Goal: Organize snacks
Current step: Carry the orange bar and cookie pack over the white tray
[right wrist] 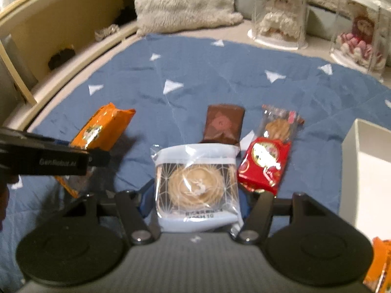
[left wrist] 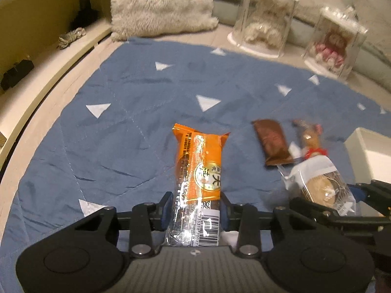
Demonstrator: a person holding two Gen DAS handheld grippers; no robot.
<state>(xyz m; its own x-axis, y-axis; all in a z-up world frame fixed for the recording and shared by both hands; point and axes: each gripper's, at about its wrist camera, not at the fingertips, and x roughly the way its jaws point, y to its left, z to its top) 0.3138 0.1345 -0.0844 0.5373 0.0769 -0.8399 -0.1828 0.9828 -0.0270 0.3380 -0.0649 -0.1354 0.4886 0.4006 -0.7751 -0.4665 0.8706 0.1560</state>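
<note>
Leftward, blue quilt [left wrist: 102,146] lies bare; white box [right wrist: 366,151] bounds right

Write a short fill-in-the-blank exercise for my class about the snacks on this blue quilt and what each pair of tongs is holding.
1. The left tongs grip a long packet whose main colour is ____.
2. The right tongs hold a clear packet with a round ____ inside.
3. The brown packet lies on the ____ quilt.
4. The white box sits at the ____ edge of the right wrist view.

Missing words: orange; biscuit; blue; right
</note>
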